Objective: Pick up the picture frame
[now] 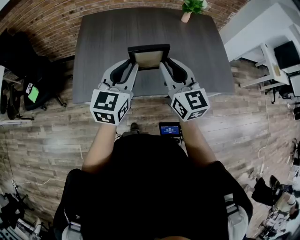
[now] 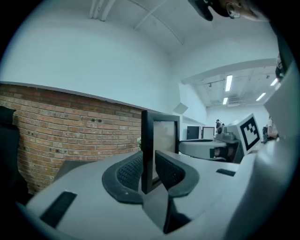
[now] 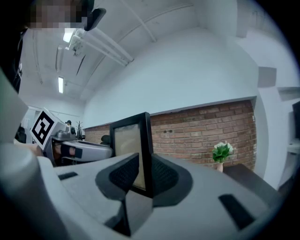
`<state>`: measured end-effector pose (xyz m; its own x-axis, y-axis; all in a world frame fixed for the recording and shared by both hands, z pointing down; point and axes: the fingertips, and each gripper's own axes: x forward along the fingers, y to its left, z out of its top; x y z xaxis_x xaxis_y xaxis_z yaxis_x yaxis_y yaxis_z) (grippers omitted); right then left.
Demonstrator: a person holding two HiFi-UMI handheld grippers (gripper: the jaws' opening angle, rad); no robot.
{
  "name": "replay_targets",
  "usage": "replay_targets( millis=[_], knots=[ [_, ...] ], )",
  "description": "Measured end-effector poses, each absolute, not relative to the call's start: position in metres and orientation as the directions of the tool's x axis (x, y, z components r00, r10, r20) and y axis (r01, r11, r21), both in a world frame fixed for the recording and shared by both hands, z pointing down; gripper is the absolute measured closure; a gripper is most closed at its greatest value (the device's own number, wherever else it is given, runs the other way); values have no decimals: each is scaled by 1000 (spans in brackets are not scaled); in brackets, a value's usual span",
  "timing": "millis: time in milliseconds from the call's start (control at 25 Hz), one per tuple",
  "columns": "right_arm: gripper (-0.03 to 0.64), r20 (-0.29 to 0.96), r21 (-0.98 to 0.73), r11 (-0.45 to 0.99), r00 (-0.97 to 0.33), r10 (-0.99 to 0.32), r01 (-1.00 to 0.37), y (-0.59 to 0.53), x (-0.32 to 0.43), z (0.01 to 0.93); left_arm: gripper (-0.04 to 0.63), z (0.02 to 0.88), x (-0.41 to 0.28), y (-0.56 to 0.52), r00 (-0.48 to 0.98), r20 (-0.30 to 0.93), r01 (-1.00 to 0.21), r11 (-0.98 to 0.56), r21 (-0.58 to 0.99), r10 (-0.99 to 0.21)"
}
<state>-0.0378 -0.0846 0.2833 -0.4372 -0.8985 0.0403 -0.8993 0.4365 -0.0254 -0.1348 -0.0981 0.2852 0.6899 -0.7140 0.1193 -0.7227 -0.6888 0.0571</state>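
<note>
Seen from above, at centre left, the left gripper [image 1: 131, 65] reaches forward over a dark grey tabletop [image 1: 103, 37]. Its fingers [image 2: 127, 171] are clenched on the left edge of a black picture frame [image 1: 148, 56]. The frame sits in the upper middle of the head view, over the middle of the tabletop, with its pale panel facing the camera. Whether the frame touches the tabletop cannot be told.

At centre right, the right gripper [image 1: 164, 65] mirrors the left, clamped on the frame's right edge. In each gripper view the frame's black border stands upright, pinched between the two dark ribbed inner faces.

At the upper right, by the tabletop's far edge, stands a small green plant [image 1: 192, 7] in a pale pot. A brick wall [image 1: 47, 28] curves round the upper left, and a wood-plank floor [image 1: 47, 140] lies below.
</note>
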Motion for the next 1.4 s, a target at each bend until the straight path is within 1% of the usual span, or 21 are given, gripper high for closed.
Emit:
replay_targets(
  millis=[160, 280, 440, 720, 920, 1040, 1400],
  knots=[
    [529, 34, -42, 447, -449, -893, -893, -56, -19, 286, 520, 288, -116, -70, 684, 135, -727, -685, 46, -717],
    [529, 35, -49, 446, -448, -894, -894, -29, 7, 291, 520, 297, -90, -47, 688, 151, -723, -689, 51, -710],
    [529, 55, -80, 421, -426, -903, -903, 11, 46, 304, 520, 310, -49, -10, 704, 176, -705, -707, 57, -688],
    [529, 81, -120, 409, -419, -904, -905, 79, 92, 334, 520, 337, -3, 54, 707, 224, -697, -716, 53, -671],
    [529, 90, -162, 406, -423, -902, -900, 110, 91, 353, 518, 350, -3, 82, 701, 258, -697, -716, 46, -665],
    [529, 86, -172, 397, -415, -906, -902, 117, 87, 352, 517, 351, -8, 90, 711, 255, -686, -725, 51, -655],
    [531, 91, -138, 399, -413, -906, -906, 126, 69, 331, 517, 345, -26, 99, 721, 239, -683, -726, 81, -651]
  ],
)
